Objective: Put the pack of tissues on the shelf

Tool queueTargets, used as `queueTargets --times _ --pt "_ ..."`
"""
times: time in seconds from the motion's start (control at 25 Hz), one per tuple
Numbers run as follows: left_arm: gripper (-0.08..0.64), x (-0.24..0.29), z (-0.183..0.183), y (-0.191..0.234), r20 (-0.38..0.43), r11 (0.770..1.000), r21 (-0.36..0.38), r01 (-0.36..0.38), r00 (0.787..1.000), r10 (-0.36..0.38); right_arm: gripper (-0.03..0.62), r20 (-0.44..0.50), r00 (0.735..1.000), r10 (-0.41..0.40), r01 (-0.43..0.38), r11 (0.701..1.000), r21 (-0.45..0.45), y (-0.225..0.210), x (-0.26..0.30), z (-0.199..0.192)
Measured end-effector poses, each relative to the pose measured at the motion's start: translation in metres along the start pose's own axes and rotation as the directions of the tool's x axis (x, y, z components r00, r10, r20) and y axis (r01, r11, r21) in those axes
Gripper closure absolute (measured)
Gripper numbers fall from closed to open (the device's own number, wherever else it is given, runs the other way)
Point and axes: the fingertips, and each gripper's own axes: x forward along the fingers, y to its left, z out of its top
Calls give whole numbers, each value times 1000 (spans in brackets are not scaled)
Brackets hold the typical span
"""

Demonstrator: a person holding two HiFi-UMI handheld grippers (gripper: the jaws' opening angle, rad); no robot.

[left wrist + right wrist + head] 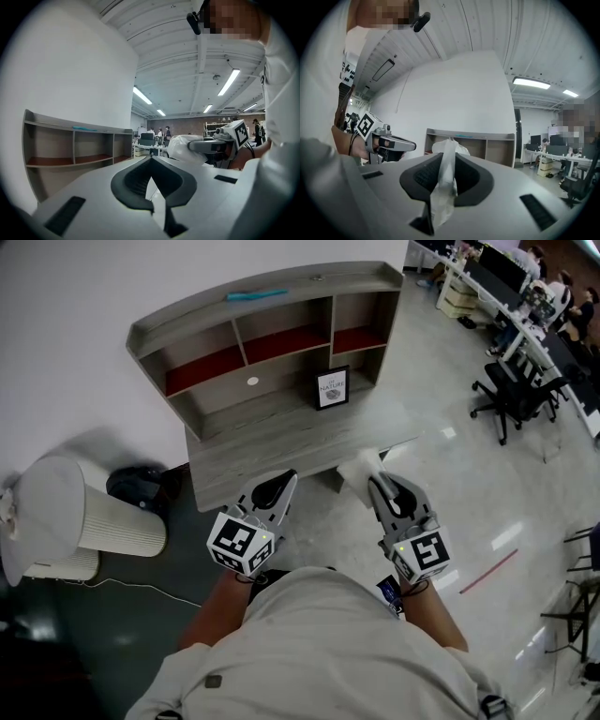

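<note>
Plastic wrap of the white pack of tissues (360, 467), crumpled and translucent, is pinched by the right gripper (375, 484); the left gripper (288, 480) has its jaws pressed together, empty.

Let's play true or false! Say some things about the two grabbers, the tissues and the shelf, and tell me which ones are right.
1. The right gripper pinches the pack of tissues. True.
2. The pack of tissues already lies on the shelf. False: it is in the right gripper's jaws, in front of the desk.
3. The left gripper holds a cup. False: its jaws are together with nothing between them.
4. A small framed sign stands on the desk under the shelf compartments. True.
5. The top of the shelf is bare. False: a thin blue-green thing lies on it.
</note>
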Motion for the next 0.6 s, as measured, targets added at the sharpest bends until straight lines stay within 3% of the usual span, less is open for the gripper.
queueTargets --times 0.6 --pt "545 53 -5 18 -22 997 2 75 997 -75 515 -21 999 -50 51 998 27 -34 22 -13"
